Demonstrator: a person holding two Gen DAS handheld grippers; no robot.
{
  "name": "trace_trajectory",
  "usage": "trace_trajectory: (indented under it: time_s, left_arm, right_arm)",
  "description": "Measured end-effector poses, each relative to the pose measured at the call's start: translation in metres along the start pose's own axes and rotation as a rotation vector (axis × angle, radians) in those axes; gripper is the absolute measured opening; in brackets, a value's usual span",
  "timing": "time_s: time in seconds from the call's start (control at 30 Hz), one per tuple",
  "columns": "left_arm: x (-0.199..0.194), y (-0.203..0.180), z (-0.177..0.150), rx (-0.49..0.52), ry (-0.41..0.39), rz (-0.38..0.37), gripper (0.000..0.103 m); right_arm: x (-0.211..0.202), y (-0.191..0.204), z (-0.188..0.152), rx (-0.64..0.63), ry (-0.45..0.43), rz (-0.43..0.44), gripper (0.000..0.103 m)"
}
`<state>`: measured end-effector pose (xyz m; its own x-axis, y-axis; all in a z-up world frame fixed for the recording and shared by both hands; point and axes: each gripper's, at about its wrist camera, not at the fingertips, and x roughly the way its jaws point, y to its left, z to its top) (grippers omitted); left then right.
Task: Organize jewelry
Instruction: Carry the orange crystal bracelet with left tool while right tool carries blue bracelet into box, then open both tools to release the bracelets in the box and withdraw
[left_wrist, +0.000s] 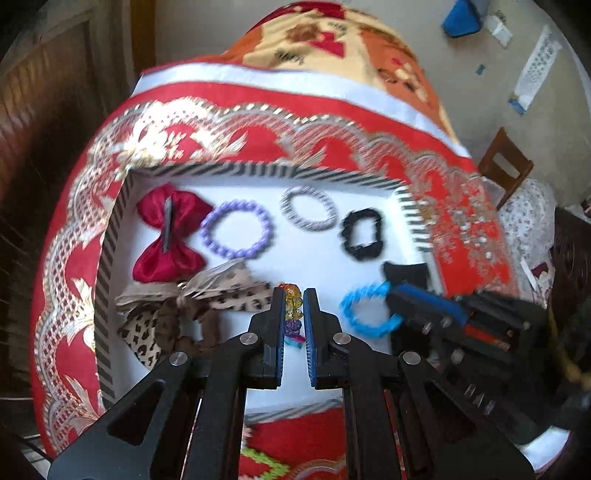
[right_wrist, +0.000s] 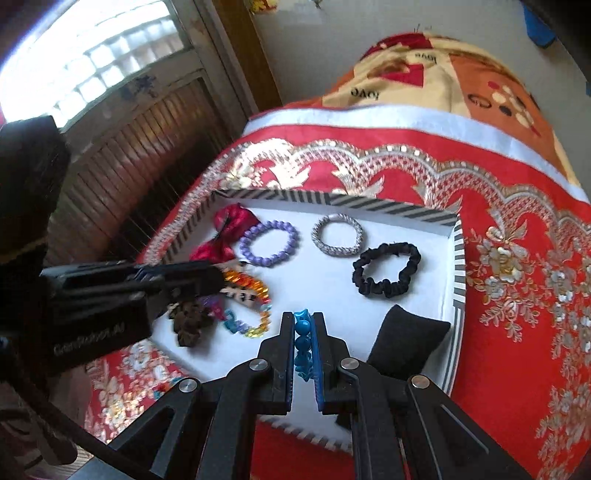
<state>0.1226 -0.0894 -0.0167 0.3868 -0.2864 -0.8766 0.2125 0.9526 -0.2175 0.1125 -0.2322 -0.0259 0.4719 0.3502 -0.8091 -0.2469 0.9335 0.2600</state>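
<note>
**Two grippers, each clamped on a bracelet, over a striped-rim tray**

The left gripper (left_wrist: 294, 295) is closed on a multicoloured bead bracelet (left_wrist: 291, 308), whose amber, orange and purple translucent beads show between its pads; from the right wrist view the loop (right_wrist: 255, 295) hangs over the white tray floor. The right gripper (right_wrist: 303, 317) is closed on a blue bracelet (right_wrist: 303, 339) of round glossy beads, its free loop (left_wrist: 365, 310) lying low over the tray's near right part. On the tray (left_wrist: 258, 170), white inside with a black-and-white striped rim, lie a red satin bow (left_wrist: 170, 230), a lilac bead bracelet (left_wrist: 238, 229), a silver-grey bracelet (left_wrist: 308, 214), a black scrunchie (left_wrist: 362, 236), a leopard-print bow (left_wrist: 207, 295) and a small black cushion (right_wrist: 406, 332). The tray rests on a red cloth (right_wrist: 498, 295) with gold and silver embroidery, spread over a patterned blanket (right_wrist: 443, 81). A louvred wooden door (right_wrist: 122, 155) stands at left beneath a bright window (right_wrist: 92, 55).
</note>
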Motion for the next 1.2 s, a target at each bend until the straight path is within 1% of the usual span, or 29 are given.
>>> trace_trajectory:
  time_s: [0.2, 0.43, 0.5, 0.57, 0.63, 0.73, 0.93, 1.1, 1.2]
  left_arm:
    - [0.017, 0.022, -0.005, -0.037, 0.023, 0.046, 0.008]
    - [0.027, 0.028, -0.005, -0.05, 0.017, 0.072, 0.009]
    - [0.028, 0.028, -0.005, -0.045, 0.012, 0.079, 0.015]
    - [0.029, 0.027, -0.006, -0.042, 0.004, 0.081, 0.038]
    - [0.028, 0.027, -0.007, -0.042, -0.007, 0.082, 0.043]
    - [0.028, 0.027, -0.008, -0.04, -0.012, 0.101, 0.043]
    - [0.018, 0.021, -0.014, -0.025, -0.036, 0.13, 0.043]
    - [0.0, 0.014, -0.025, -0.007, -0.072, 0.149, 0.043]
    - [-0.012, 0.008, -0.034, 0.004, -0.092, 0.158, 0.043]
  right_arm:
    - [0.034, -0.029, 0.013, 0.073, 0.033, -0.025, 0.008]
    - [0.063, -0.024, 0.03, 0.059, 0.031, -0.035, 0.008]
    - [0.068, -0.024, 0.035, 0.058, 0.019, -0.055, 0.007]
    - [0.072, -0.027, 0.039, 0.072, 0.012, -0.066, 0.007]
    - [0.073, -0.029, 0.042, 0.087, 0.015, -0.062, 0.008]
    - [0.064, -0.031, 0.039, 0.097, 0.005, -0.046, 0.023]
    - [0.031, -0.023, 0.02, 0.069, -0.014, -0.051, 0.025]
    - [0.001, -0.016, -0.001, 0.073, -0.053, -0.048, 0.025]
    - [-0.014, -0.01, -0.014, 0.055, -0.062, -0.079, 0.029]
